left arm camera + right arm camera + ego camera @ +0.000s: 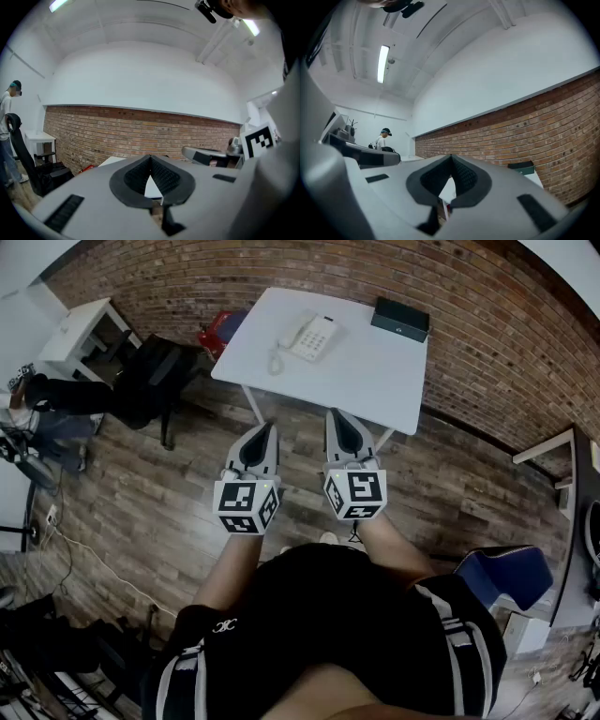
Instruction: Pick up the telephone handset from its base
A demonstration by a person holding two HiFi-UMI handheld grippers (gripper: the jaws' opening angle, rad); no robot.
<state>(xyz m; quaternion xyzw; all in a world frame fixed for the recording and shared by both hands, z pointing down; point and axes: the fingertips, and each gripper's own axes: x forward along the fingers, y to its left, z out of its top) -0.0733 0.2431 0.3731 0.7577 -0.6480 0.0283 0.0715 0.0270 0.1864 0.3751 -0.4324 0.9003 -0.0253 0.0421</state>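
At the left edge of the scene a small white side table (80, 326) and a black office chair (150, 376) stood on the wood floor, well apart from the work. The left gripper (269, 430) was held low in front of the person, short of the white table (375, 381), its jaws pressed together with nothing between them. The telephone handset (292, 332) lay in its cradle along the left side of the white base (319, 338), near the table's far left part, with a coiled cord (276, 362) trailing toward the near edge.

The handset looked like light, rigid moulded plastic, smooth and likely a little slippery. Its narrow middle bar, between the two thicker ends, seemed the best place to pinch. The cord would probably tug back as it stretched, and the light base might shift if the lift were not straight up.

The right gripper (336, 416) hung just beside the left one, likewise clamped shut and empty. A dark box (400, 319) sat at the table's far right corner.
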